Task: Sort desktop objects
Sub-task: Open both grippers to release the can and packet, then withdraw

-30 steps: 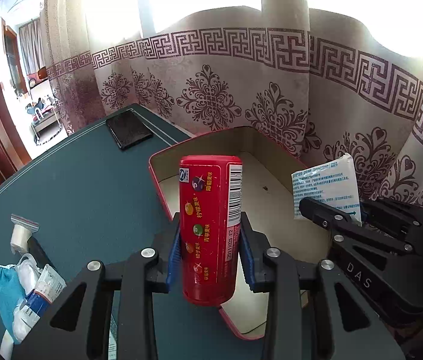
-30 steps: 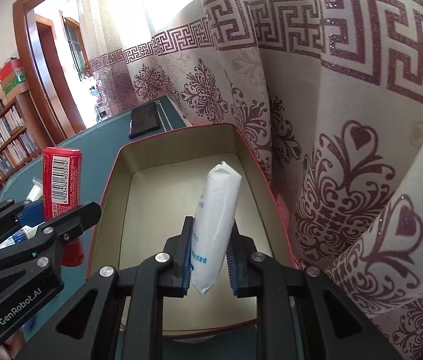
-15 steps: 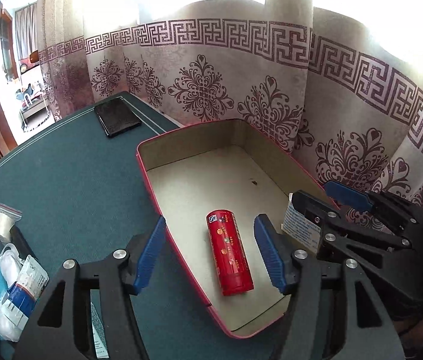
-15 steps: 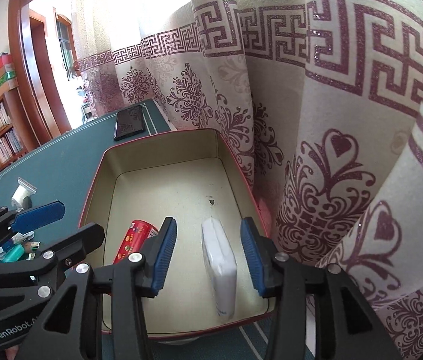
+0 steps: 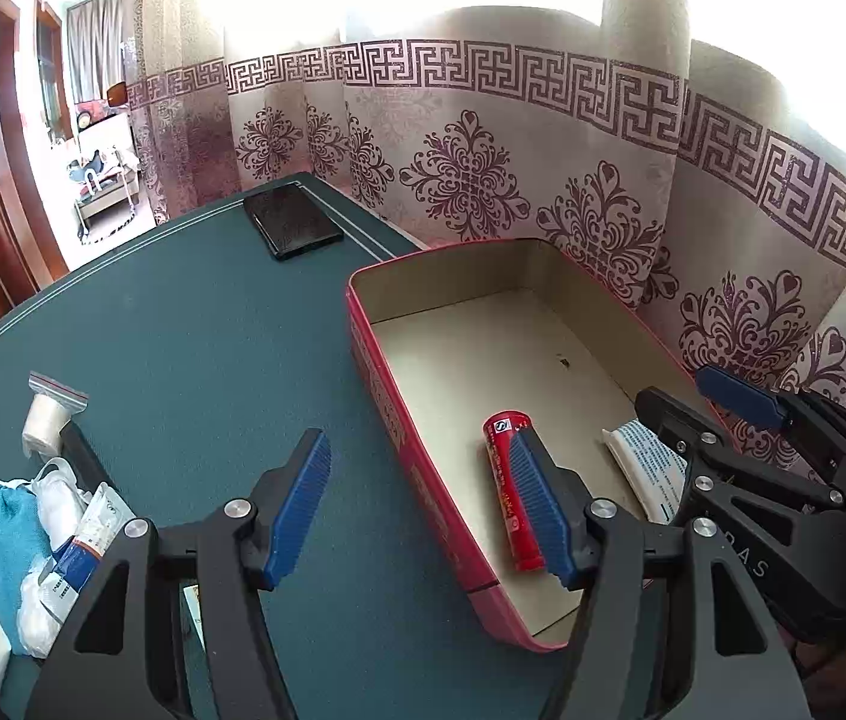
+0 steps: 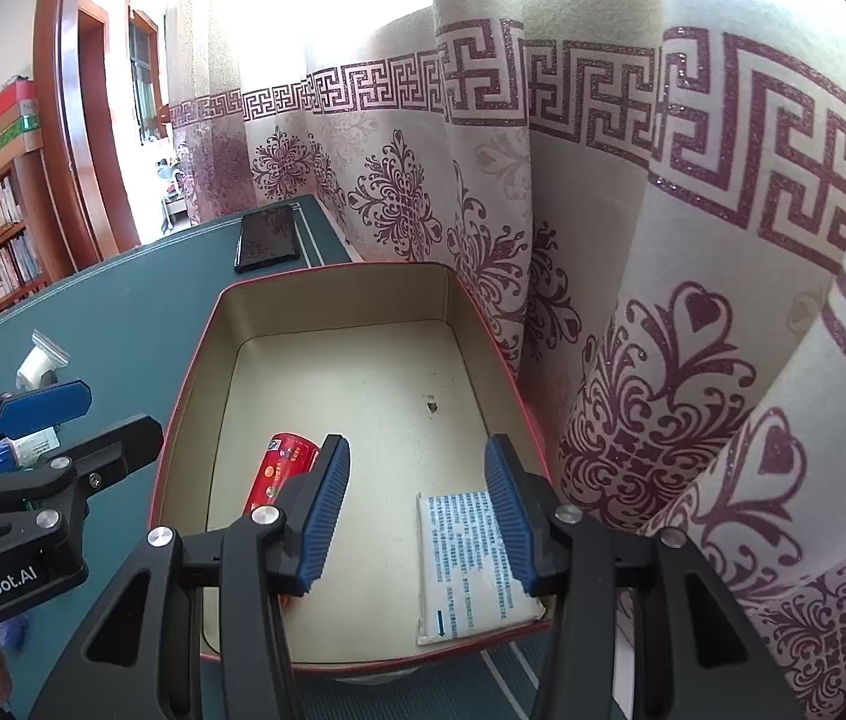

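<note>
A red tin box with a cream inside stands on the green table against the curtain. In it lie a red tube on its side and a flat white printed packet. My left gripper is open and holds nothing; it hangs over the box's left wall, and its right finger hides part of the tube. My right gripper is open above the near end of the box. Below it, the tube shows by its left finger and the packet under its right finger.
A black phone lies at the table's far edge. At the near left are a heap of white packets with a blue pouch and a small white roll in a bag. The patterned curtain hangs close behind the box.
Both grippers have opened and let go. The red tube now lies in the box, and the white packet has dropped in and tipped flat. The left gripper has shifted left.
</note>
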The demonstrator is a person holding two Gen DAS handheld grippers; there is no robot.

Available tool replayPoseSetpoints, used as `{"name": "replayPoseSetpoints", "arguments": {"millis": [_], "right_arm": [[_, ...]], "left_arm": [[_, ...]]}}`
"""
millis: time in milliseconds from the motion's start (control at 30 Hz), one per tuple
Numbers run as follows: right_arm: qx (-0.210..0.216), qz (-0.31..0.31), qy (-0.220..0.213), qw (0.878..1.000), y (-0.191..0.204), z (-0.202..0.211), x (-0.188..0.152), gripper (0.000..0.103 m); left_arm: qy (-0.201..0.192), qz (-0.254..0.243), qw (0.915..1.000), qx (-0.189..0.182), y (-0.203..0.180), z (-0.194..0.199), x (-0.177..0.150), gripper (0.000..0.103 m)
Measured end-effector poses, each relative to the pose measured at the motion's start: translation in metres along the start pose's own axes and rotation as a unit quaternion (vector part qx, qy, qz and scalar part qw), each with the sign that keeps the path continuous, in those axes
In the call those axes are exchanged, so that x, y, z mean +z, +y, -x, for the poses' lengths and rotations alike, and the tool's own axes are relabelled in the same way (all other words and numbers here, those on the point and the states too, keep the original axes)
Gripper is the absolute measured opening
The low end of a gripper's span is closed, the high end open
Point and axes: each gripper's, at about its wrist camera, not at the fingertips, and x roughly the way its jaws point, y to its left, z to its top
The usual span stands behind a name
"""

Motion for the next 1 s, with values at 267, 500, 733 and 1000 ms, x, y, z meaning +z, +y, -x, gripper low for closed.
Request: {"name": "replayPoseSetpoints", "arguments": {"millis": [267, 500, 733, 1000], "right_arm": [[0.001, 0.015, 0.000, 1.000, 0.013, 0.003, -0.001, 0.059], [0.000, 0.023, -0.004, 1.000, 0.023, 0.010, -0.001, 0.061], [0.009, 0.035, -0.004, 0.999, 0.040, 0.013, 0.001, 0.063], [0.026, 0.050, -0.005, 0.998, 0.064, 0.012, 0.005, 0.066]], "left_arm": [[0.001, 0.006, 0.9999, 0.016, 0.012, 0.007, -0.007, 0.066], [0.004, 0.012, 0.9995, 0.027, 0.023, 0.014, -0.015, 0.066], [0.008, 0.025, 0.9987, 0.045, 0.041, 0.021, -0.024, 0.066], [0.008, 0.042, 0.9972, 0.062, 0.065, 0.034, -0.034, 0.066]]}}
